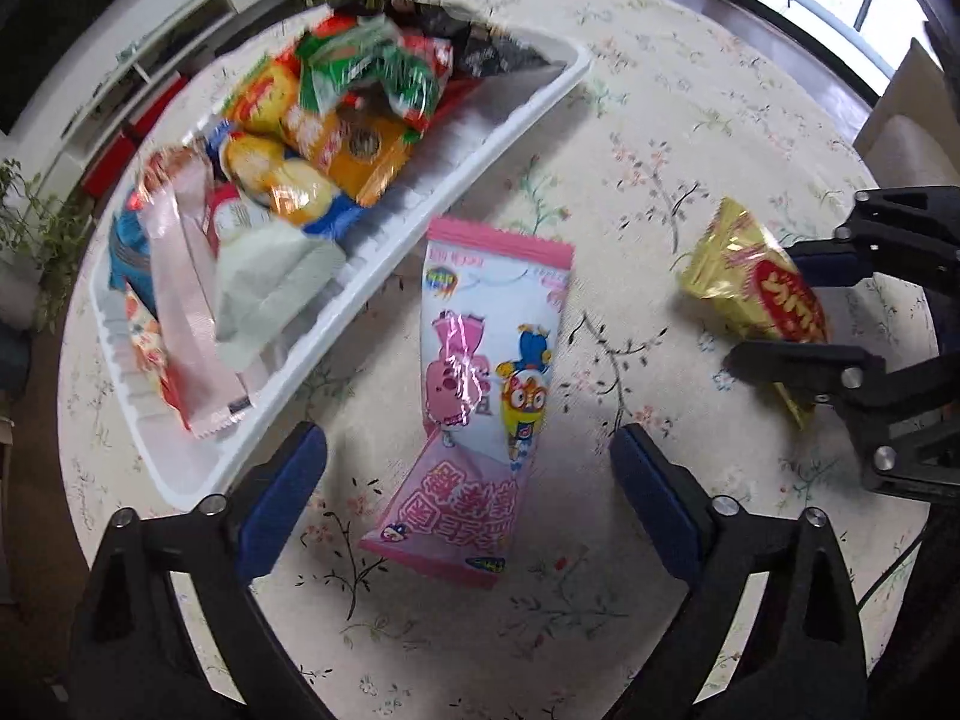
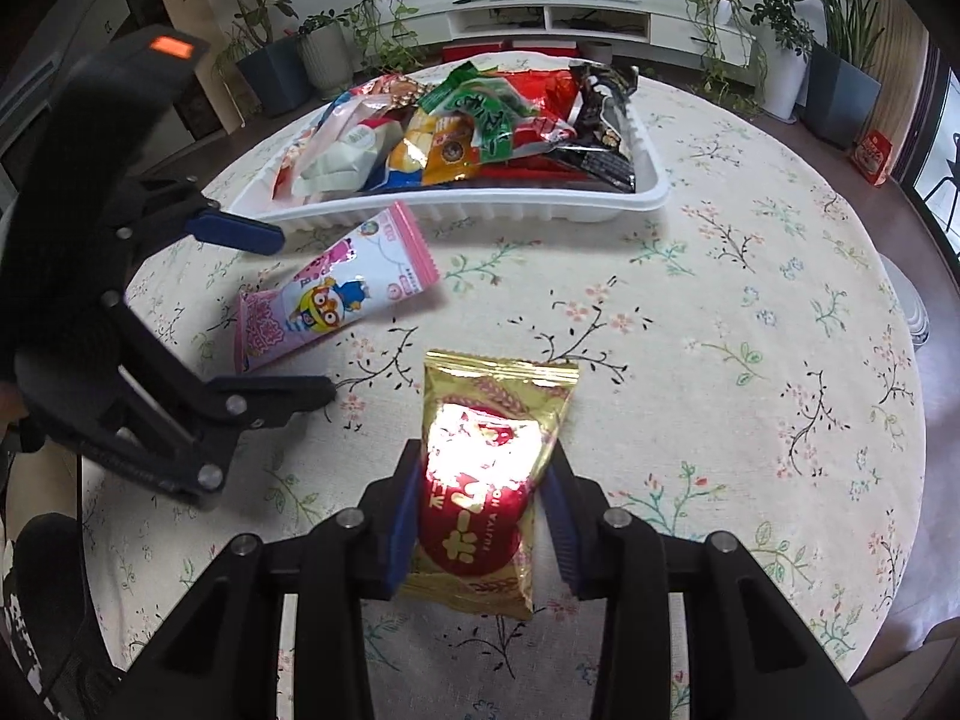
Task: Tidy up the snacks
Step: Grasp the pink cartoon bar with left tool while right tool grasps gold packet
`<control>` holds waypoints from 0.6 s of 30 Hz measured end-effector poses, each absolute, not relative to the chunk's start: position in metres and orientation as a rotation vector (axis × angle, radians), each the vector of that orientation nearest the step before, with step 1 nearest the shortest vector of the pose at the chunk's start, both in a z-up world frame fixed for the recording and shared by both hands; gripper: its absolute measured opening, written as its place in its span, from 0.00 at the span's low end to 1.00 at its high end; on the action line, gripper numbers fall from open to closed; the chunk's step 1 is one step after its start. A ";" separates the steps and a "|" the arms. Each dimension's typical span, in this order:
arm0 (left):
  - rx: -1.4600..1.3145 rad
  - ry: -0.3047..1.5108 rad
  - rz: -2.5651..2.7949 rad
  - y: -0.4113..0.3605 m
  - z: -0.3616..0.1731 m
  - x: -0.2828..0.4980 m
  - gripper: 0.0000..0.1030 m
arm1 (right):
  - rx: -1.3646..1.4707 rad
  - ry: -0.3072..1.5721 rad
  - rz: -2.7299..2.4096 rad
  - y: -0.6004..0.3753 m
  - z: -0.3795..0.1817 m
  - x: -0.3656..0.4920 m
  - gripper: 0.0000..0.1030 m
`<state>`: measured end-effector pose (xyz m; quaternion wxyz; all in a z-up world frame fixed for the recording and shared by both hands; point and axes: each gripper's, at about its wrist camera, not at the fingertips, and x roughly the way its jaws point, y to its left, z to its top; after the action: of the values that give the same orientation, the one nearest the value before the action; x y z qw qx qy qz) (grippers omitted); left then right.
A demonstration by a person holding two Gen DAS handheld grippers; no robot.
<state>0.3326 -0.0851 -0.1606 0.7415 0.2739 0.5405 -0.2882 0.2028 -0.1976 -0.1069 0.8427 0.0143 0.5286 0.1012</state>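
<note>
Floral tablecloth [image 2: 750, 300]: right gripper [image 2: 483, 516] grasps gold packet [image 2: 492, 420]; left gripper [image 1: 468, 480], released, straddles pink packet [image 1: 480, 372].

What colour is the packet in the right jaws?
Gold with a red oval label, the gold packet shows best in the right wrist view.

Glossy foil gold packet [image 2: 480, 480], shiny pink wrapper [image 1: 480, 384] — ribbed white plastic tray [image 2: 480, 210], floral cloth [image 2: 750, 360].

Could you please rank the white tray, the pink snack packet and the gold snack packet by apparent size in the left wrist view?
1. White tray.
2. Pink snack packet.
3. Gold snack packet, farther off and partly hidden by the right tool.
</note>
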 end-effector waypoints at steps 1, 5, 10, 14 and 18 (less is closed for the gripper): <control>0.567 1.196 -0.640 -0.083 -0.162 0.337 0.91 | 0.032 1.117 0.215 -0.199 -0.107 0.202 0.40; 0.503 1.247 -0.653 -0.078 -0.167 0.348 0.91 | 0.033 1.125 0.207 -0.198 -0.106 0.201 0.47; 0.494 1.250 -0.663 -0.078 -0.163 0.348 0.68 | 0.012 1.124 0.208 -0.194 -0.100 0.192 0.52; 0.481 1.262 -0.658 -0.082 -0.161 0.352 0.52 | 0.014 1.150 0.203 -0.195 -0.106 0.190 0.52; 0.473 1.267 -0.674 -0.082 -0.158 0.349 0.36 | 0.010 1.158 0.199 -0.196 -0.107 0.191 0.52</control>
<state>0.3487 -0.0819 -0.1578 0.7281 0.2146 0.5748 -0.3058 0.1914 -0.1959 -0.1069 0.8324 0.0046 0.5462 0.0940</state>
